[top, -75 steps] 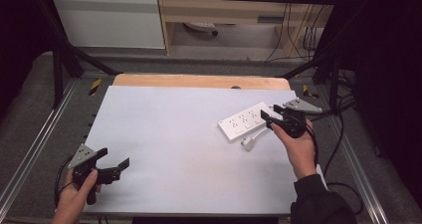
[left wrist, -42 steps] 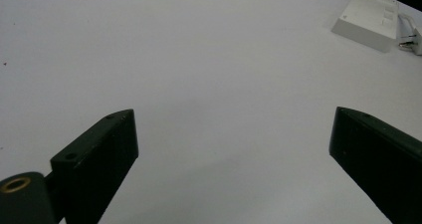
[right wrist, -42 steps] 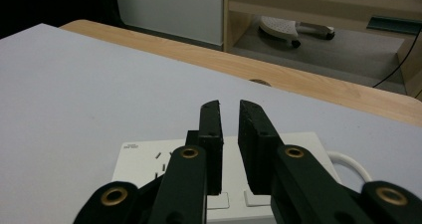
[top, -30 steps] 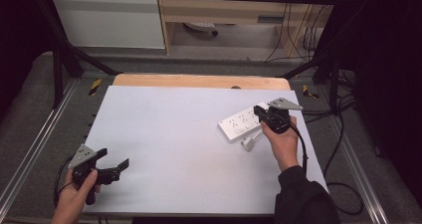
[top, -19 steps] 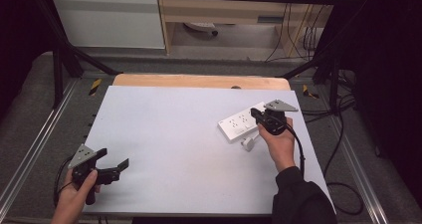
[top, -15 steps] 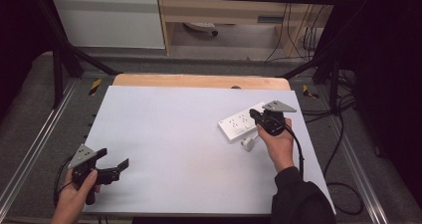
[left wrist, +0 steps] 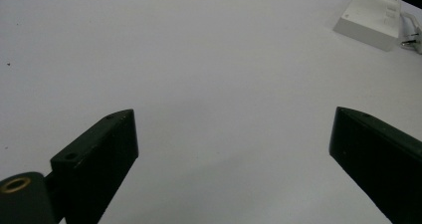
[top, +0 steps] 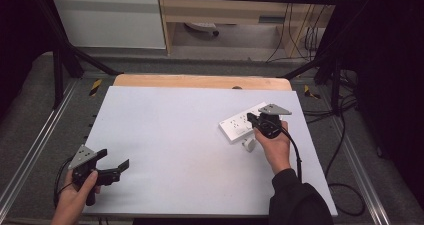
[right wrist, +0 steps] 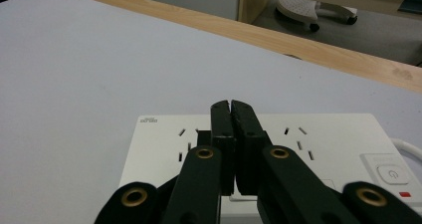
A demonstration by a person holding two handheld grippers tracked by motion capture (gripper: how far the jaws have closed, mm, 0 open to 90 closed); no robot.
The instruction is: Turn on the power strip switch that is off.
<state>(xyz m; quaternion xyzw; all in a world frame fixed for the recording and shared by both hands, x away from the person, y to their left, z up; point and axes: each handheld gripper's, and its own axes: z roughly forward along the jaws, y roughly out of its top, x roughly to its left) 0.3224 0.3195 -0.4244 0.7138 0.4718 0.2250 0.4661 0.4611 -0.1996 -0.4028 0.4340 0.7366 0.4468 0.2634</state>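
- Power strip [top: 241,125], white and flat, lies near the right edge of the table [top: 165,130], about halfway between the near and far edges and set at a slant to them. Lying face up like this, its socket slots and switch can be reached from above.
- Right gripper [top: 258,121] hangs over the middle of the strip's face, with the person's right hand [top: 274,144] coming in from the near edge behind it. In the right gripper view its jaws are pressed together with nothing between them, their joined tip [right wrist: 232,106] over the socket slots [right wrist: 188,140].
- Closed jaws make a single narrow point, which suits pressing or prodding better than grasping. Judging from that, the work in hand looks like poking at the strip, perhaps towards its power button [right wrist: 393,173] at the right end of that view, rather than lifting it. Whether the tip touches the plastic cannot be told.
- White plug [top: 248,144] with a short cable lies just beside the strip on its near side, close to the right hand, unplugged and within easy reach.
- Left gripper [top: 114,171] rests at the near left corner of the table, well apart from the strip. Its jaws stand wide with bare table between them, as the left gripper view shows, so it seems parked out of the way while the right hand works.
- Far off in the left gripper view, the strip [left wrist: 370,19] sits by the upper right corner.
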